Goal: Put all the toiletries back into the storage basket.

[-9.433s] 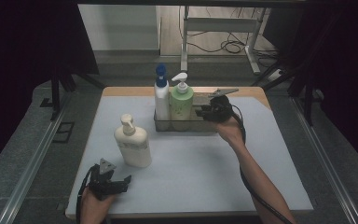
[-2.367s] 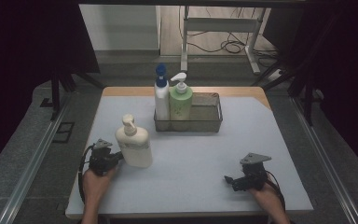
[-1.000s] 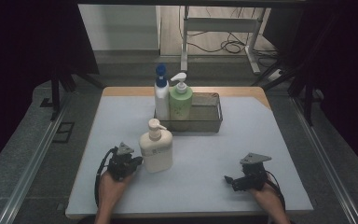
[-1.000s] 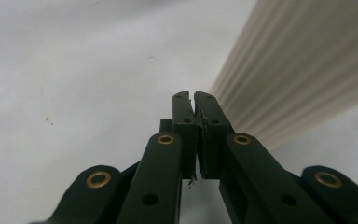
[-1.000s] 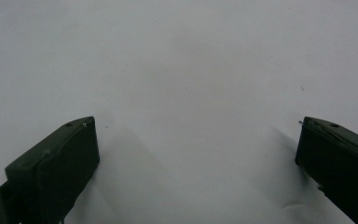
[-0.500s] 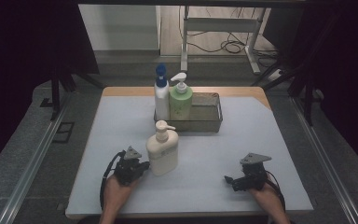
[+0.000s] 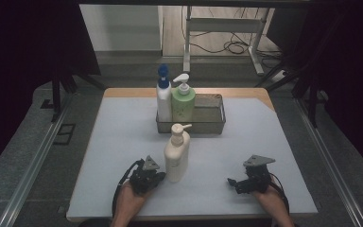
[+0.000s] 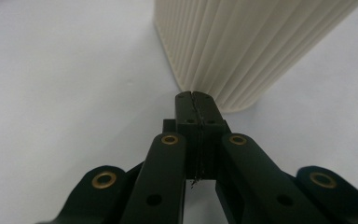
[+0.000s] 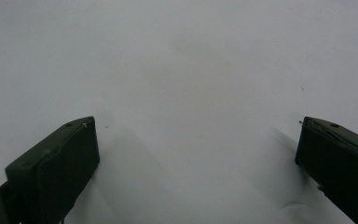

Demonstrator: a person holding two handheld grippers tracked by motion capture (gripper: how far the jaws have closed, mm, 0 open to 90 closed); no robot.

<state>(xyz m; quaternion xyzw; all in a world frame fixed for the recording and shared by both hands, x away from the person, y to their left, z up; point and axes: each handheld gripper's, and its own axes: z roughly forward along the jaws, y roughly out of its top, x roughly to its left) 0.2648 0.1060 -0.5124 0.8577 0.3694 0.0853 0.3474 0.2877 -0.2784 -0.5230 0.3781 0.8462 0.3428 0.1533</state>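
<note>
The cream pump bottle [image 7: 177,152] stands upright on the white table [image 7: 123,142], near the front and a bit left of the middle. It is in front of the metal basket [image 7: 212,124], and apart from it. Its pump head points to the right.

The left gripper [image 7: 158,177] sits low on the table, just beside the bottom of the cream bottle on its left side. In the left gripper view its two black jaws are pressed tight together with nothing between them, and their tips [image 8: 195,95] are right at the foot of the ribbed bottle [image 8: 242,42].

The right gripper [image 7: 232,182] rests on the table near the front right, well apart from the bottle. Its jaws are spread wide, with bare white table between them [image 9: 196,140].

In the basket stand a white bottle with a blue cap [image 7: 163,94] and a green pump bottle [image 7: 183,99], side by side at the left end
</note>
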